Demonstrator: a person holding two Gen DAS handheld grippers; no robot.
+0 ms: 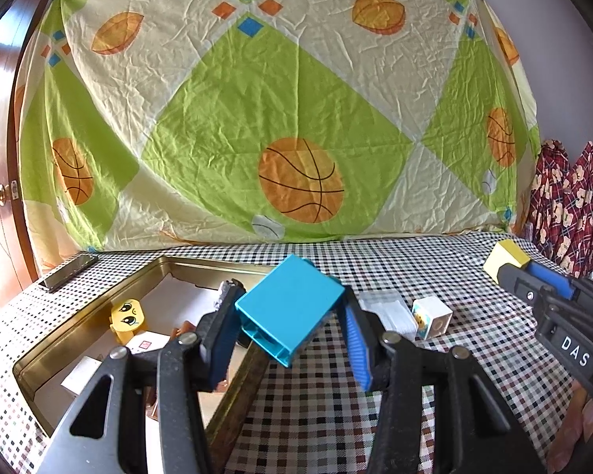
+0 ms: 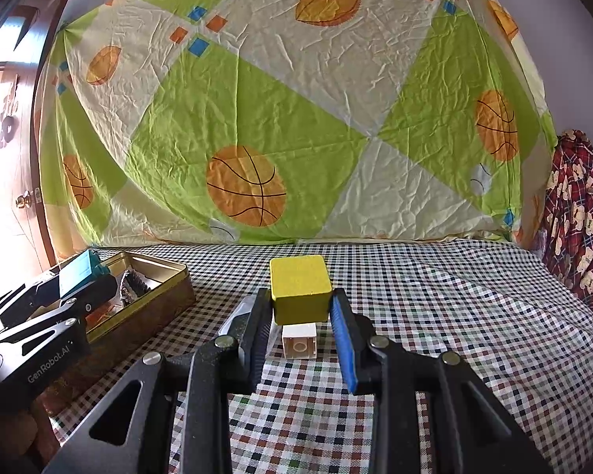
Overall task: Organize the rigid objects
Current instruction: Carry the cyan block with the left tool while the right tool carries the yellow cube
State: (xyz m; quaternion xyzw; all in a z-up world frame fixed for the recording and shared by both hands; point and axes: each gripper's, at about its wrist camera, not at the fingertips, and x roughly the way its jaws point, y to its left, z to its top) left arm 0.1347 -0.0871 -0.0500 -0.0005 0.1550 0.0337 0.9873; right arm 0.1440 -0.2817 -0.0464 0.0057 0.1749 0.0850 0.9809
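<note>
My left gripper [image 1: 290, 316] is shut on a blue hollow block [image 1: 288, 308] and holds it tilted above the right rim of a gold metal tin [image 1: 99, 312]. A yellow face block [image 1: 126, 318] lies inside the tin. My right gripper [image 2: 300, 308] is shut on a yellow block [image 2: 300, 290] and holds it above the checked cloth; it also shows in the left wrist view [image 1: 504, 262]. A white brick [image 2: 299, 340] lies on the cloth below the yellow block. A white picture cube [image 1: 431, 318] sits right of the tin.
White cards lie in the tin [image 2: 154, 288]. A clear plastic bag [image 1: 387, 312] lies beside the picture cube. A dark phone [image 1: 67, 272] lies at the back left. A sheet with basketballs hangs behind. Red patterned fabric [image 2: 581, 221] is at the right.
</note>
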